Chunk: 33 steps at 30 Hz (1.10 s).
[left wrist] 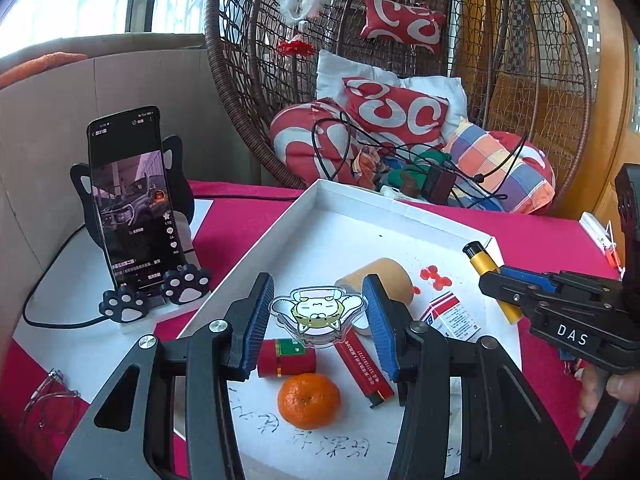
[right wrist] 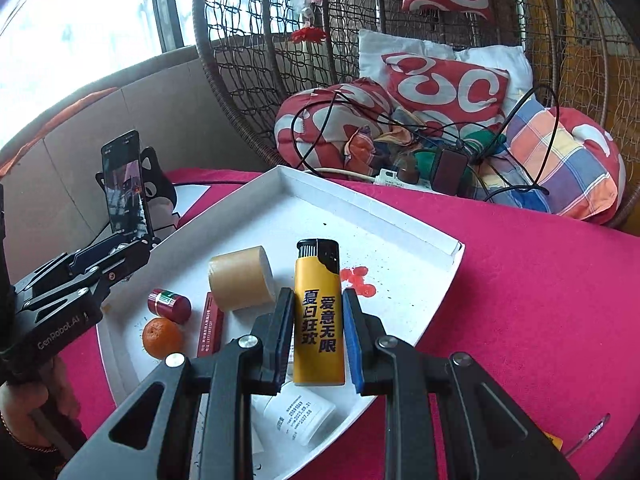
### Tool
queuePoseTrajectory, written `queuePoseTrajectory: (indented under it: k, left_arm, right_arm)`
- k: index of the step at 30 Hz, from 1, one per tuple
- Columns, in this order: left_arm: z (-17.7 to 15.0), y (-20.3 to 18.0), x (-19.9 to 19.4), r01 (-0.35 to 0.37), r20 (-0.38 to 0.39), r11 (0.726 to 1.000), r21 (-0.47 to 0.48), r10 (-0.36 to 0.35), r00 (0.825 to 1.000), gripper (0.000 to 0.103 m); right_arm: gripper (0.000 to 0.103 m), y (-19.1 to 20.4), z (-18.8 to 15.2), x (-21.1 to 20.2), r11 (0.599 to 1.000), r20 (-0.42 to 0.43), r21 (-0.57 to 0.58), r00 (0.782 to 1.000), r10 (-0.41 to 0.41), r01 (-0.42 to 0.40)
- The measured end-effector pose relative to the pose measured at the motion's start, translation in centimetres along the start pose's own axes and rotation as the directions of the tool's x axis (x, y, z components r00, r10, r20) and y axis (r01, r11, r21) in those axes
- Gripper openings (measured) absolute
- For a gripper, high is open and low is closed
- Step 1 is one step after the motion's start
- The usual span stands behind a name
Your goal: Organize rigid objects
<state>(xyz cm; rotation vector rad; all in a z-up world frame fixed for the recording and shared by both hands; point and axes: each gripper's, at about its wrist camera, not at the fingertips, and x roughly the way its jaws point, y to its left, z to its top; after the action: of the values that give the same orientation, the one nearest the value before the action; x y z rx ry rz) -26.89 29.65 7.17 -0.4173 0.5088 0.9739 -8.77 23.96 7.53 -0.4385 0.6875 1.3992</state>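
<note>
My right gripper (right wrist: 318, 320) has its jaws pinching a yellow lighter (right wrist: 319, 312) upright above the white tray (right wrist: 400, 220); only the right wrist view shows its printed face and black cap. From the left wrist view I see that same gripper (left wrist: 494, 278) side-on at the tray's right edge, the lighter (left wrist: 486, 268) poking out past its tips.

My left gripper (left wrist: 318, 312) has its jaws spread to either side of a clear cat-shaped tag (left wrist: 318, 310); I cannot tell whether they touch it. That tag shows only in the left view.

In the tray lie a tangerine (left wrist: 309, 400), a small red can (left wrist: 286, 358), a red lighter (left wrist: 362, 360) and a roll of brown tape (right wrist: 240, 280). A phone (left wrist: 132, 196) stands on its holder beside the tray.
</note>
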Motion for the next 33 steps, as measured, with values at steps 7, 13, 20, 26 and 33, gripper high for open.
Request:
queuePoseTrajectory:
  k: [7, 13, 20, 26, 33]
  left_arm:
    - [-0.5, -0.6, 0.7, -0.019, -0.017, 1.000, -0.008, 0.019, 1.000, 0.046]
    - [-0.5, -0.7, 0.8, -0.035, -0.027, 0.999, -0.019, 0.035, 0.999, 0.048]
    - [-0.3, -1.3, -0.1, -0.071, 0.011, 0.997, -0.017, 0.071, 0.997, 0.087]
    - [-0.1, -1.9, -2.2, -0.053, 0.048, 0.998, -0.023, 0.054, 0.997, 0.103]
    - [-2.5, -5.0, -5.7, 0.069, 0.101, 0.998, -0.003, -0.069, 0.993, 0.103]
  right_arm:
    - [0.024, -1.0, -0.8, 0.6, 0.998, -0.010, 0.057, 1.000, 0.019, -0.018]
    - [0.026, -1.3, -0.9, 0.0, 0.996, 0.004, 0.081, 1.000, 0.027, -0.028]
    - [0.076, -1.8, -1.8, -3.0, 0.991, 0.090, 0.124, 0.995, 0.036, -0.048]
    - [0.103, -2.9, -2.9, -6.4, 0.989, 0.179, 0.141, 0.984, 0.015, -0.041]
    - [0.103, -7.5, -6.0, -10.2, 0.968, 0.233, 0.253, 0.971, -0.057, -0.004]
